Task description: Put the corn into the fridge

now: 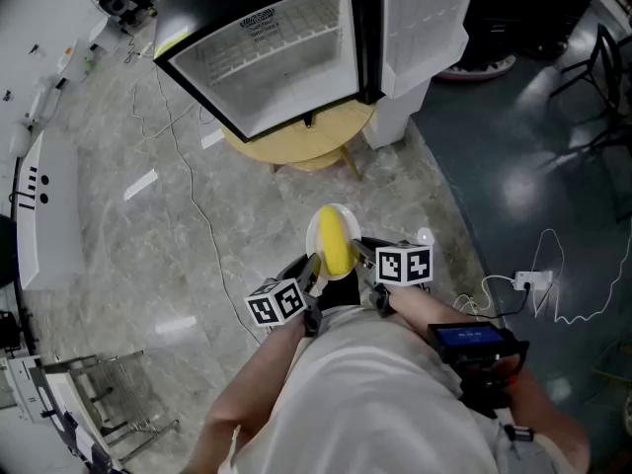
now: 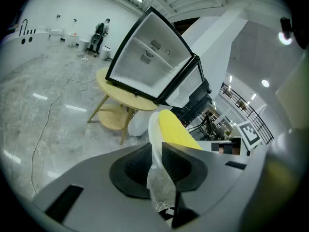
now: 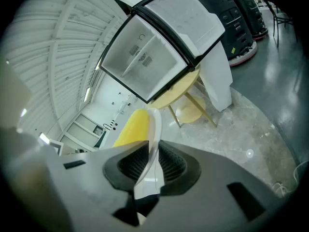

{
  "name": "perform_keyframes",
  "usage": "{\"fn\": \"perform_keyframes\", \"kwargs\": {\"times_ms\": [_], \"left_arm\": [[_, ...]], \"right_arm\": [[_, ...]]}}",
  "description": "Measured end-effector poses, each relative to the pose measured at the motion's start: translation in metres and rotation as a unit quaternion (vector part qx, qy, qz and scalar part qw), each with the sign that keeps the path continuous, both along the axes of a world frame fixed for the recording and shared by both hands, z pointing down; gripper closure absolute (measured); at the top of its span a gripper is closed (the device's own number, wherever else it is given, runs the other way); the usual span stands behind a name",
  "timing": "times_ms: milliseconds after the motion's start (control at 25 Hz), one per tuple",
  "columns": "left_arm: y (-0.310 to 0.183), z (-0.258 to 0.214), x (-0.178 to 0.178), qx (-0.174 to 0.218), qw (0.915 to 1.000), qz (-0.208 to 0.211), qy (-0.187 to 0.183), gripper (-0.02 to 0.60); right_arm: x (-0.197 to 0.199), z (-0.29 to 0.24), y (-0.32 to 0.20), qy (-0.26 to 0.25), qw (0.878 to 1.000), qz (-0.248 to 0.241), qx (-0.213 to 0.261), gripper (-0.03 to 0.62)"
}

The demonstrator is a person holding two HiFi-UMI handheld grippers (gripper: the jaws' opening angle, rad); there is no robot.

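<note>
Corn (image 1: 337, 242), a yellow cob, lies on a white plate (image 1: 317, 227) that is carried in the air over the grey floor (image 1: 227, 225), in front of the person's chest. In the head view the left gripper (image 1: 313, 267) takes the plate's left edge and the right gripper (image 1: 364, 256) its right edge, so the plate hangs between the two. Farther ahead the fridge (image 1: 276, 57) stands on a round yellow tabletop (image 1: 316, 144) with its door (image 1: 425, 23) swung open, well apart from the plate; the corn is outside it.

In the left gripper view the fingers (image 2: 136, 166) are clenched on the plate's rim (image 2: 154, 129), which runs edge-on up between them. The corn (image 2: 176, 129) lies just to the right of that rim. The open fridge (image 2: 149, 57) and the tabletop (image 2: 120, 92) under it show beyond.

In the right gripper view the fingers (image 3: 172, 163) likewise pinch the thin rim of the plate (image 3: 155, 124), pads pressed on either face. The corn (image 3: 131, 127) lies on the plate to the left of the rim. The fridge (image 3: 145, 57) rises behind, tilted in this view, on the tabletop (image 3: 176, 93).
</note>
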State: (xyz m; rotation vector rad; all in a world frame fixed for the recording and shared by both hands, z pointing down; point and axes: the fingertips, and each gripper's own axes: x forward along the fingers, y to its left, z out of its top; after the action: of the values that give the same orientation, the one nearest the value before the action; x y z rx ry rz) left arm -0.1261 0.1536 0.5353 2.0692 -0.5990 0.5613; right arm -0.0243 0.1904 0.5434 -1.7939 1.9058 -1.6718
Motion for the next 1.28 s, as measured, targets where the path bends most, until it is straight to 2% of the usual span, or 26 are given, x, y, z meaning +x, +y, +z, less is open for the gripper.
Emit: {"fn": "perform_keyframes", "kwargs": {"times_ms": [240,1280], "left_arm": [[-0.020,-0.015,-0.001,0.041,0.9988,-0.026,0.006,0.511],[-0.013,-0.024,-0.001,0.064,0.9978,-0.015,0.007,0.511]], "right_arm": [[0.001,-0.016,-0.027,0.022,0.999,-0.029,0.031,0.542],[0.000,-0.026,-0.018,0.022,0.999,-0.015,0.045,0.542]]}}
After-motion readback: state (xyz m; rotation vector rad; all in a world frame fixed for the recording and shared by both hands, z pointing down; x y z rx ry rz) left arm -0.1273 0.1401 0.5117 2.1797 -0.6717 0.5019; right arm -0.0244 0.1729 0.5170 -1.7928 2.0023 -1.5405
